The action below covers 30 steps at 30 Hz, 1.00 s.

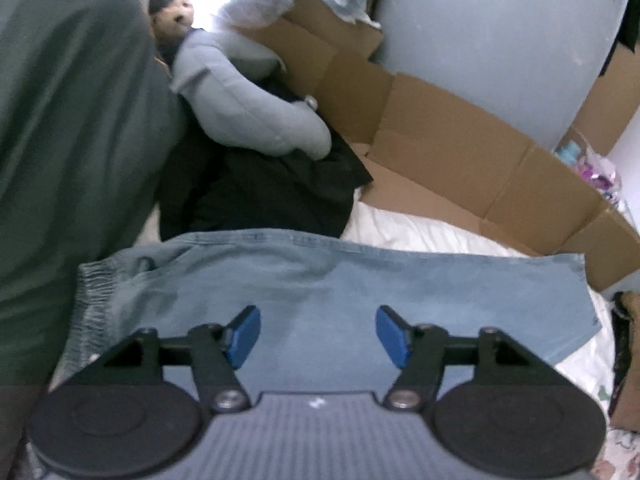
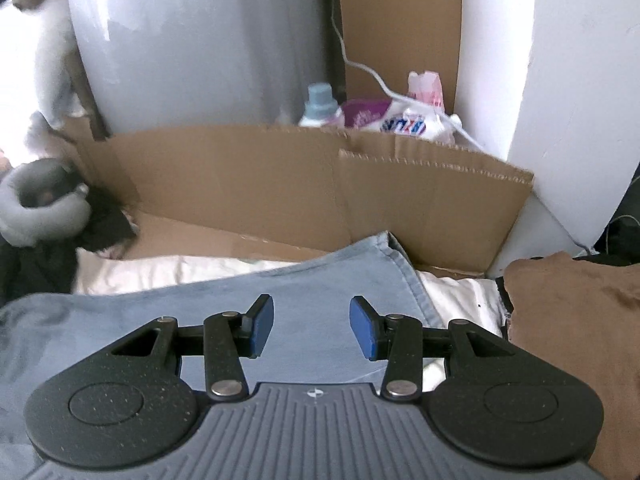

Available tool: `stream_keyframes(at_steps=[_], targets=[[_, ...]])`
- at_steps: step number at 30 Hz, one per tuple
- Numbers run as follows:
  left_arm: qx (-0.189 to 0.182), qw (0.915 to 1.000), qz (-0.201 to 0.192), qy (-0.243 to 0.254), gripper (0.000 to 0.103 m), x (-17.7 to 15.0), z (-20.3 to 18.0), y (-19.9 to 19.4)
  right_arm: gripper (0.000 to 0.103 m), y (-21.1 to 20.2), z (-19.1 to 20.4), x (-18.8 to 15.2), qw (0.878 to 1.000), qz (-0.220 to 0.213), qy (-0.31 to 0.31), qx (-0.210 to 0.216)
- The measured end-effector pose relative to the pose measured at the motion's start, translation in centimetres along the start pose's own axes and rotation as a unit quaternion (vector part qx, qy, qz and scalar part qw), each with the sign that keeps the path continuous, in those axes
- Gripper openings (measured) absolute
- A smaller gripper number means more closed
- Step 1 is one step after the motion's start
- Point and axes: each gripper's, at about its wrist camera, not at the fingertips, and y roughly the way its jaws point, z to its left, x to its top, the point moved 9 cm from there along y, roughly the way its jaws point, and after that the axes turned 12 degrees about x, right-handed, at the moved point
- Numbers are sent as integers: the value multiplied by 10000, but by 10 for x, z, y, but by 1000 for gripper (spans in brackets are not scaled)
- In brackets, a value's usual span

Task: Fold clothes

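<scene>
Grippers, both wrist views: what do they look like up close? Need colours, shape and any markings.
The left gripper and right gripper look alike: each has two blue rectangular finger pads on black linkage arms with silver pivot screws, flanked by black round discs with a circle outline. Between the discs sits a grey ribbed body with a small white mark at its centre. No cables or sleeves are visible.

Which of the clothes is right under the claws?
The light blue denim trousers, spread flat on the white bedding below both open claws. The black garment lies heaped farther back, and the brown one sits off to the right.
</scene>
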Motion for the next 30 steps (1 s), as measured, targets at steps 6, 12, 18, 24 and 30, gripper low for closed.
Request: stream_keyframes(at_steps=[6, 12, 18, 24, 30], targets=[[114, 9997, 18, -194, 81, 5, 27, -48, 58, -46, 38, 28, 9995, 70, -137, 273], [347, 9981, -2, -504, 82, 8, 71, -96, 68, -93, 83, 83, 9979, 192, -310, 531], [518, 9968, 107, -604, 85, -3, 107, -119, 72, -132, 131, 135, 9968, 216, -535, 548], [637, 9944, 233, -809, 85, -21, 139, -133, 74, -152, 169, 135, 9935, 257, -1095, 181], [697, 9914, 273, -1073, 85, -45, 166, -161, 74, -170, 189, 100, 9880, 459, -1478, 18]])
